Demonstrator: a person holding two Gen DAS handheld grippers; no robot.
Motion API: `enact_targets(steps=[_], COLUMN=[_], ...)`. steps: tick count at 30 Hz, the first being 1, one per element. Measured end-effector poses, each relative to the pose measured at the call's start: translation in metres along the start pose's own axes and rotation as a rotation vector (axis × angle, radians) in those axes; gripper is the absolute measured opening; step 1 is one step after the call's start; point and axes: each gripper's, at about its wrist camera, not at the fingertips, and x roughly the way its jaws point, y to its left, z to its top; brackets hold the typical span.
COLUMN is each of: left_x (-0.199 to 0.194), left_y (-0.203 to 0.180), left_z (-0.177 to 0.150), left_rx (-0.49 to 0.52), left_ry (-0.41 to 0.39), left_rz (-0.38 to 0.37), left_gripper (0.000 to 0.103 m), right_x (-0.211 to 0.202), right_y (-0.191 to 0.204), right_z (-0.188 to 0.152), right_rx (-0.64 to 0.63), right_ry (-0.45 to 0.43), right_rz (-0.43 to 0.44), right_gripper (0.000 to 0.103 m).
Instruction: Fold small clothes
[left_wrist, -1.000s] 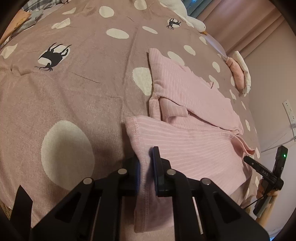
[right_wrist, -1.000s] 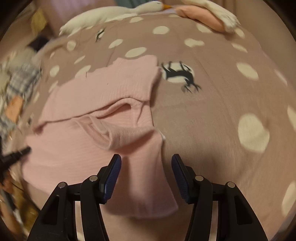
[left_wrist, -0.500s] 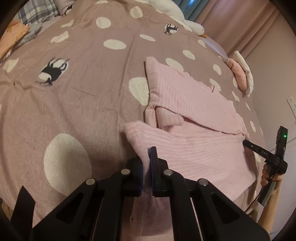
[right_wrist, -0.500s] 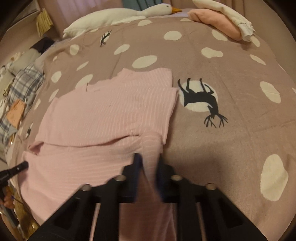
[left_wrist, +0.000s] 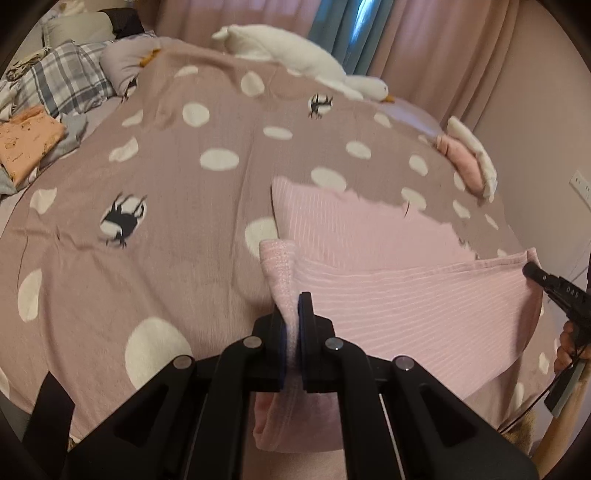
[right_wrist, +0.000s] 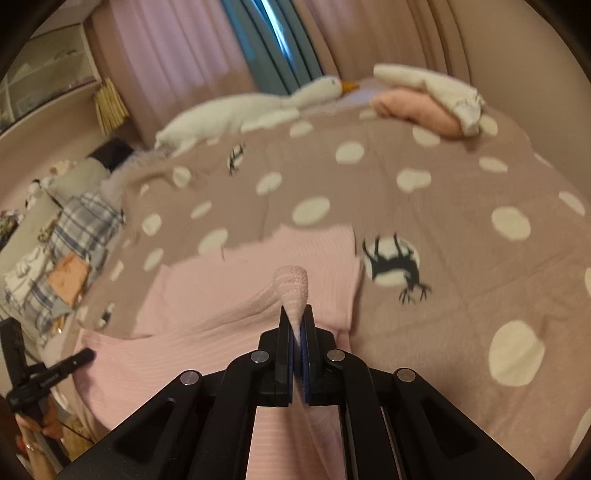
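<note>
A pink ribbed garment (left_wrist: 369, 236) (right_wrist: 251, 273) lies on the spotted bedspread, its far half flat and its near half lifted off the bed. My left gripper (left_wrist: 291, 310) is shut on the near left corner, where a bunched hem (left_wrist: 279, 266) sticks up between the pads. My right gripper (right_wrist: 297, 325) is shut on the near right corner; a cone of pink cloth (right_wrist: 293, 291) pokes out above its pads. The raised edge (left_wrist: 424, 269) stretches taut between both grips. Each view shows the other gripper at its side: the right one (left_wrist: 554, 291), the left one (right_wrist: 48, 376).
The mauve bedspread (left_wrist: 166, 206) with white dots and black deer covers the bed. A white goose plush (left_wrist: 295, 51) lies along the far edge. Folded pink and white clothes (left_wrist: 469, 158) sit at the far right. Plaid bedding and an orange cloth (left_wrist: 29, 140) lie at the left.
The right gripper closed on the garment's near right corner. Both grippers rose, lifting the near half of the garment off the bed and stretching its edge between them.
</note>
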Motion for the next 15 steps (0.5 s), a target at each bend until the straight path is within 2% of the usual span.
enact_targets(steps=[7, 15], left_x=[-0.011, -0.002], left_y=[-0.010, -0.022], left_z=[0.035, 0.082], left_rx=[-0.005, -0.004], left_ry=[-0.102, -0.173], left_rz=[-0.031, -0.030], left_gripper=[0.005, 0.004], right_x=[-0.009, 0.001], right_y=[0.000, 0.000], right_z=[0.022, 0.050], right_rx=[0.028, 0.049], right_ry=[-0.088, -0.130], right_rz=[0.012, 0.001], right_gripper=[0.005, 0.005])
